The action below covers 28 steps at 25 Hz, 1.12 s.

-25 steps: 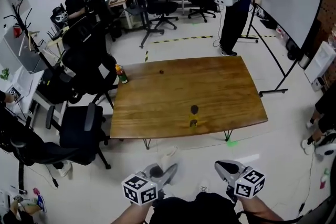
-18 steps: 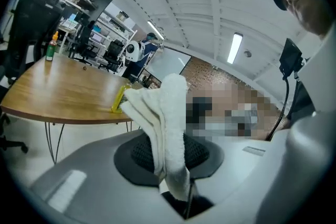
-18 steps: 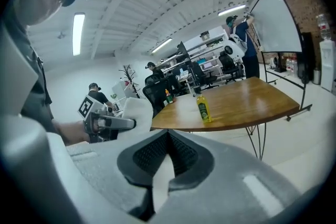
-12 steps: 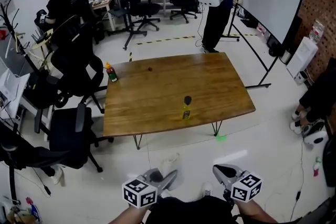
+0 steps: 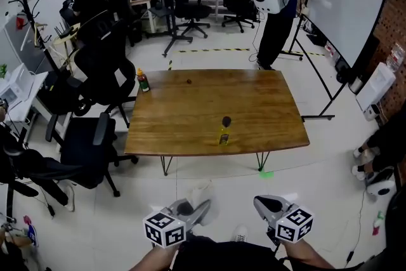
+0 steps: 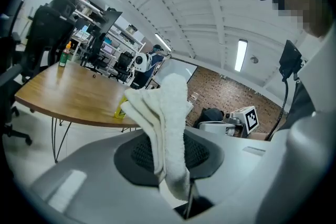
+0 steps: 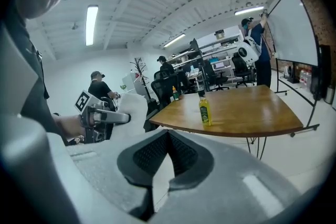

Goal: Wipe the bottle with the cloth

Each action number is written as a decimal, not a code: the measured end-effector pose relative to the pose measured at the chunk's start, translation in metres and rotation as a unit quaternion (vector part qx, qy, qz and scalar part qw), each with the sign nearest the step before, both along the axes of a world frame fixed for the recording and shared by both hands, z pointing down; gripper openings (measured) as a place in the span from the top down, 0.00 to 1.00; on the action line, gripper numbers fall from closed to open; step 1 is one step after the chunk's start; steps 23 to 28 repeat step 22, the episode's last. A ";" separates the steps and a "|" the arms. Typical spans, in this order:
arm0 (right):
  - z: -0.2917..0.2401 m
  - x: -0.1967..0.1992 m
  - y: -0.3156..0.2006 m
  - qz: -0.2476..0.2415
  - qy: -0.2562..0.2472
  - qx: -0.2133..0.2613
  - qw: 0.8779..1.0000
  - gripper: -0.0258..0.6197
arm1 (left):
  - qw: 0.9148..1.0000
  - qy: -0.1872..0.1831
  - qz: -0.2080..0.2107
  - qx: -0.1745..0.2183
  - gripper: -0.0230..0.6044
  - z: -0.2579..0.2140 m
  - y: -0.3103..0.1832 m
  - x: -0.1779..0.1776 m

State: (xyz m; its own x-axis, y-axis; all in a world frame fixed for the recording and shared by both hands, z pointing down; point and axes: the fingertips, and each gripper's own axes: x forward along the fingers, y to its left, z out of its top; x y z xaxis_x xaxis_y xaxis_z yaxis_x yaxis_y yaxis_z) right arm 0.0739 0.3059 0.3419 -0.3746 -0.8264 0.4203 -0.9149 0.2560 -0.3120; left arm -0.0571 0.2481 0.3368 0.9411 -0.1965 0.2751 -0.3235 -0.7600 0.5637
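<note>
Since a second ago the brown wooden table (image 5: pixel 190 105) has slid up and to the left in the head view, while both grippers have kept to the bottom edge of the picture.

The small yellow plastic bottle with a dark cap (image 5: pixel 224 131) stands upright near the table's near edge, ahead of both grippers and well apart from them. It has a clear yellow body, a label round its middle and a narrow neck under the cap.

In the right gripper view it stands ahead of the jaws and slightly to their right. The right gripper (image 7: pixel 169 152) has its jaws pressed together with nothing between them.

The left gripper (image 6: pixel 170 149) is clamped on a folded white terry cloth (image 6: pixel 165 113), which rises above the jaws. The bottle shows just left of the cloth.
</note>
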 end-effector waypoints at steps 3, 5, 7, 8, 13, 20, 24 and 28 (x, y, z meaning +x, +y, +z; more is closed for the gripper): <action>-0.004 0.009 0.001 -0.009 -0.004 0.005 1.000 0.95 | 1.000 0.003 -0.006 -0.013 0.79 -0.002 0.012 0.012; -0.004 0.016 0.002 -0.012 -0.008 0.008 1.000 0.95 | 1.000 -0.002 -0.003 -0.016 0.79 -0.001 0.019 0.018; -0.001 0.021 0.003 -0.014 -0.015 0.009 1.000 0.95 | 1.000 -0.010 -0.005 -0.011 0.79 0.000 0.023 0.022; 0.000 0.023 0.004 -0.016 -0.017 0.008 1.000 0.95 | 1.000 -0.012 -0.008 -0.010 0.79 0.000 0.023 0.023; 0.006 0.030 0.008 -0.020 -0.021 0.009 1.000 0.95 | 0.999 -0.030 -0.014 -0.008 0.79 0.007 0.024 0.025; 0.009 0.029 0.007 -0.018 -0.029 0.011 0.999 0.95 | 0.999 -0.039 0.001 0.000 0.79 0.004 0.027 0.025; 0.008 0.028 0.007 -0.020 -0.028 0.013 0.999 0.95 | 0.999 -0.039 0.000 -0.001 0.79 0.004 0.026 0.025; 0.008 0.028 0.007 -0.020 -0.028 0.013 0.999 0.95 | 0.999 -0.039 0.000 -0.001 0.79 0.004 0.026 0.025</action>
